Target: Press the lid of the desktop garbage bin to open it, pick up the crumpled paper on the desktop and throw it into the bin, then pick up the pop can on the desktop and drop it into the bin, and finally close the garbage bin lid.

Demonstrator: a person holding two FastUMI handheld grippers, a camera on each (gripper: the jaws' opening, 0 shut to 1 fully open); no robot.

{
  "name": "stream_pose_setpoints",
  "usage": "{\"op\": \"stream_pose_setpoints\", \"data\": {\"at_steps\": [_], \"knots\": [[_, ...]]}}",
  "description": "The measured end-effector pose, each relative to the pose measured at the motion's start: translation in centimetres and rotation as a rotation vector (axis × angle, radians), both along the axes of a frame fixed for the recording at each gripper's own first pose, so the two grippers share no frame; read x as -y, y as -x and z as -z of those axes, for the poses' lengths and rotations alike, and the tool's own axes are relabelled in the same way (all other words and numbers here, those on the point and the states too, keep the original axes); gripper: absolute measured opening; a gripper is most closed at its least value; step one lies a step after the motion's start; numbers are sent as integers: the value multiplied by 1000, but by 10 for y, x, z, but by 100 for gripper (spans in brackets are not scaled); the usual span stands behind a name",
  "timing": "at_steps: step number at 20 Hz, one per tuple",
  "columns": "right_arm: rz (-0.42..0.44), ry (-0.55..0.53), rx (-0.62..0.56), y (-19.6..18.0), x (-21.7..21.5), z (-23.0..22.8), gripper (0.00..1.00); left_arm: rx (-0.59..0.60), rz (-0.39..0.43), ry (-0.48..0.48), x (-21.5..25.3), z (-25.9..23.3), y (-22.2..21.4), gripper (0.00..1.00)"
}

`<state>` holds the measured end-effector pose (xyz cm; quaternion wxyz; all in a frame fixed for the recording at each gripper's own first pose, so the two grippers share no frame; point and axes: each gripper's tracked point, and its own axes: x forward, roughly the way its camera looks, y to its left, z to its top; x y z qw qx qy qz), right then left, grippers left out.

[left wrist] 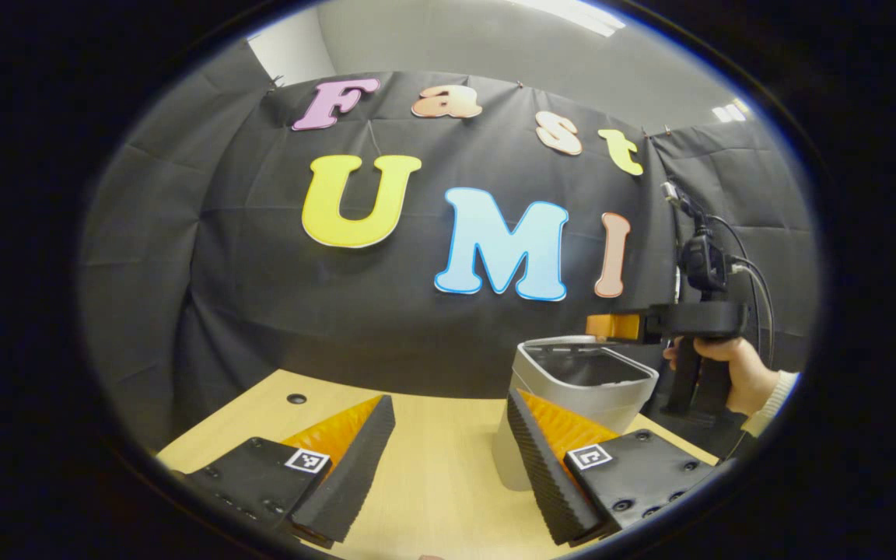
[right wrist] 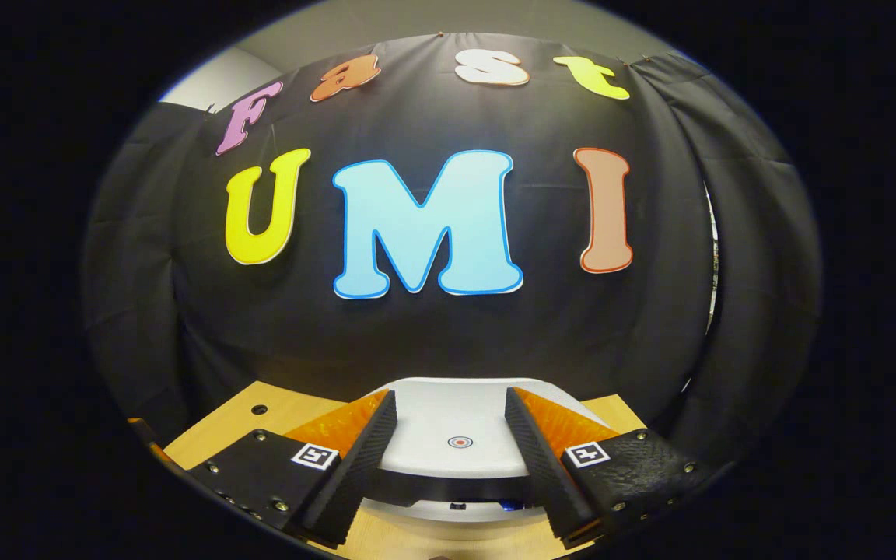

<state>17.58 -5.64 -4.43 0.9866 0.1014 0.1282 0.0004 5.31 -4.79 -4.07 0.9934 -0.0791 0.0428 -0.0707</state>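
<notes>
The white desktop bin [left wrist: 530,459] stands on the wooden table just beyond my left gripper's right finger. Its top shows a dark opening. My left gripper [left wrist: 449,398] hovers low over the table, open with nothing between its fingers. My right gripper [left wrist: 610,325], held by a hand [left wrist: 732,365], hangs just above the bin's far rim. In the right gripper view, the right gripper [right wrist: 449,397] is open over the bin's white lid [right wrist: 456,424], which carries a small ringed dot [right wrist: 460,442]. A dark gap under the lid's near edge shows something blue [right wrist: 514,505] inside.
The light wooden table [left wrist: 432,474] runs ahead to the black cloth wall and has a small round hole [left wrist: 296,398] at its far left. A dark stand with cables [left wrist: 705,264] rises behind the bin on the right.
</notes>
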Motion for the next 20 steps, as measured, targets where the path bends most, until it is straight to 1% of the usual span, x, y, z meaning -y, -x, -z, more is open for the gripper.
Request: {"op": "stream_pose_setpoints", "data": {"at_steps": [2, 5, 6, 7, 11, 17, 20], "knots": [[3, 1, -1, 2, -3, 11, 91, 1, 0, -10, 0, -1, 1, 95], [22, -12, 33, 3, -2, 16, 92, 0, -4, -15, -1, 0, 1, 95], [27, -8, 36, 3, -2, 21, 92, -2, -4, -15, -1, 0, 2, 95], [29, -2, 39, 4, -3, 24, 94, -5, -4, -15, -1, 1, 1, 96], [28, 28, 42, 5, -6, 36, 95, -8, -5, -15, 0, 3, 1, 95], [31, 29, 66, 5, -6, 37, 95, -16, 5, -20, 4, 6, 0, 95], [40, 58, 61, 6, -7, 41, 95, -23, 7, -27, 6, 8, 2, 95]]}}
